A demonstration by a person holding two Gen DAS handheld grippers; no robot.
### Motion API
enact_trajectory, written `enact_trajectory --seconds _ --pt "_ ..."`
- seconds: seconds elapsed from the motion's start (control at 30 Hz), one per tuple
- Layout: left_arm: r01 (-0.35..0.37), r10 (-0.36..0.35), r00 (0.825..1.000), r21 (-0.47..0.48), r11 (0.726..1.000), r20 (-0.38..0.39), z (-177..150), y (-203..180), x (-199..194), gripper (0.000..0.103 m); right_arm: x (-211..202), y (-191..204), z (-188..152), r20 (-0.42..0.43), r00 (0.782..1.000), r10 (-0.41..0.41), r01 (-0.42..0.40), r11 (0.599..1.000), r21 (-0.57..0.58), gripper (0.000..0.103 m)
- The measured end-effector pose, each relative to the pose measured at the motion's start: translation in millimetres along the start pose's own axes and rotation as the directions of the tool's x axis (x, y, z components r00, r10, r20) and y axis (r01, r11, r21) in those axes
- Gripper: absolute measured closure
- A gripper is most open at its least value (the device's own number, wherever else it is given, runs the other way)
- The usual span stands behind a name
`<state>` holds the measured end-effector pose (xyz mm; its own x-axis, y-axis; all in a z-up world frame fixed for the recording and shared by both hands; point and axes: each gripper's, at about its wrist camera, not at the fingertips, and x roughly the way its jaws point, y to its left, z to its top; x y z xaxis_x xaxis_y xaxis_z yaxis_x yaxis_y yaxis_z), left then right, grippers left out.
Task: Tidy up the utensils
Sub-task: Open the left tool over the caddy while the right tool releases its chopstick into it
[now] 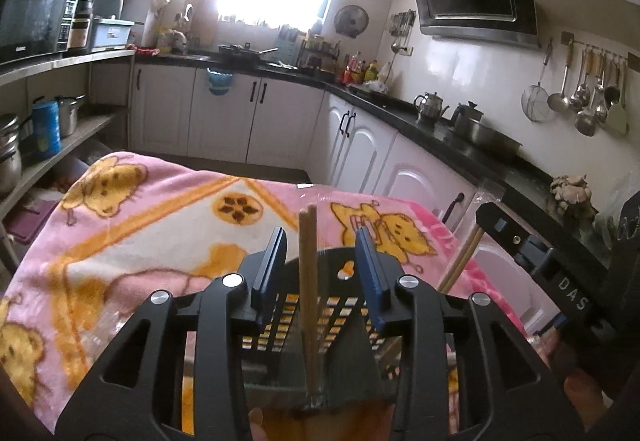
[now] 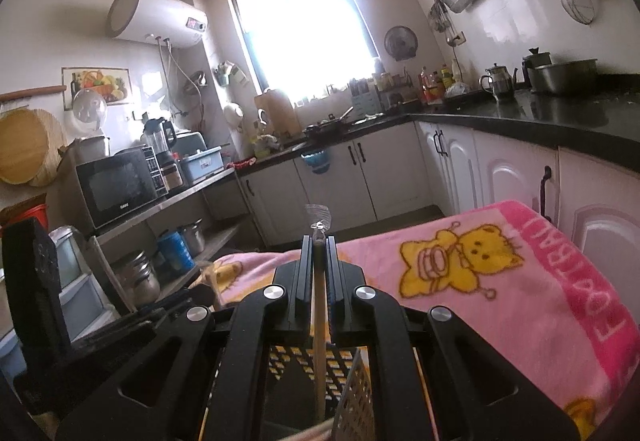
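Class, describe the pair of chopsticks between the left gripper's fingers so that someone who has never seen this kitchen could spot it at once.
Start at the pink blanket with yellow cartoon cats. On it stands a black slotted basket. The chopsticks stand upright in it, between the open blue pads of the left gripper and touching neither, unlike the slanted pair to its right.

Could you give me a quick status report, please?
Left tool open around chopsticks standing in black basket. Right tool shut on another pair. Nothing obstructing.
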<state>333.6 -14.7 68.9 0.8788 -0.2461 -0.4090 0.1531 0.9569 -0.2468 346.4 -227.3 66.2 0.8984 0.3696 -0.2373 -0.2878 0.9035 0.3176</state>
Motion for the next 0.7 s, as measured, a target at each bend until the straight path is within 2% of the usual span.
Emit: enact_trajectory --seconds 0.07,0.23,0.4,0.47,0.7 --pt "0.005 -0.005 1.0 0.001 1.0 -0.017 -1 -1 -2 0.067 -3 -2 -2 -0.016 1.0 -0.002 0.002 1.0 0.013 0.095" --pt "0.029 -0.03 0.997 -0.018 0.999 -0.065 -3 1 -15 0.062 -10 -4 -3 -0.041 0.999 -0.01 0.011 1.0 0.022 0.094" --pt "0.044 -0.046 0.994 -0.023 0.999 -0.1 -8 1 -23 0.056 -16 -4 -4 -0.055 0.998 -0.02 0.021 1.0 0.019 0.088" --pt "0.055 -0.057 0.992 -0.026 0.998 -0.11 -11 -1 -27 0.055 -19 -3 -4 -0.062 0.998 -0.018 0.019 1.0 0.023 0.082" --pt "0.062 -0.064 0.99 -0.022 0.998 -0.129 -19 -4 -37 0.05 -26 0 -4 -0.082 0.996 -0.02 0.021 1.0 0.012 0.075"
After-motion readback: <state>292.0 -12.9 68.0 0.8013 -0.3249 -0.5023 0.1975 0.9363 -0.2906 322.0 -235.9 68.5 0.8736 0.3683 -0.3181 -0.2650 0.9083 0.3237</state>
